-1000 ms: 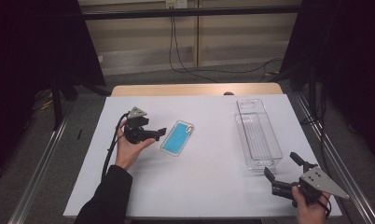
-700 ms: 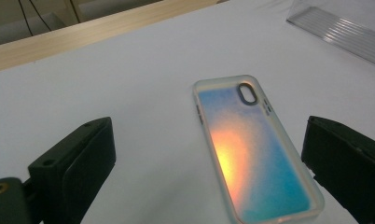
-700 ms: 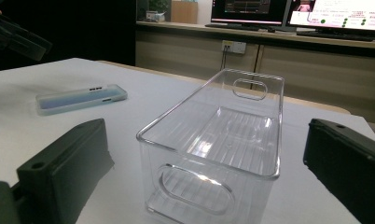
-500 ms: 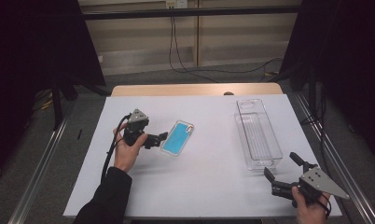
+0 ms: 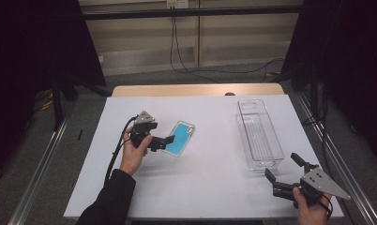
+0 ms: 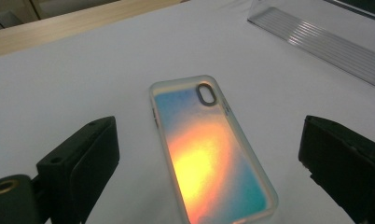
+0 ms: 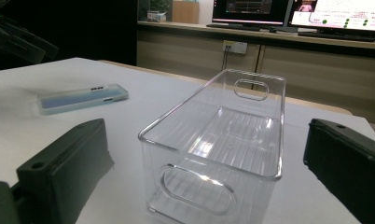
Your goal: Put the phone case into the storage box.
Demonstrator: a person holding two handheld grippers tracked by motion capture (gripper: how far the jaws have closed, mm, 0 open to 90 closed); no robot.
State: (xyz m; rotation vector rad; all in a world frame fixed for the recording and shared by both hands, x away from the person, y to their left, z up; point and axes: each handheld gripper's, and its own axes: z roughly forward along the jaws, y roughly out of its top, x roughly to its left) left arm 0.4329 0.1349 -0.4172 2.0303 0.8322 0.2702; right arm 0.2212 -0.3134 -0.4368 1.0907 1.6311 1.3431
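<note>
Two grippers sat on my screen, both with jaws spread wide and holding nothing. Nearest me, at about five o'clock on the table, the right gripper hovered just short of the clear plastic bin, its jaws aimed at the bin's near end wall. At nine o'clock the left gripper lay low over the white table cover, its jaws either side of the near end of the phone case, which lay flat near the table's centre, camera cutout at the far end. I could not tell whether the jaws touched it. Beyond the cover ran a bare wooden table edge, then grey floor with black cables and a pale panelled wall at twelve o'clock.
</note>
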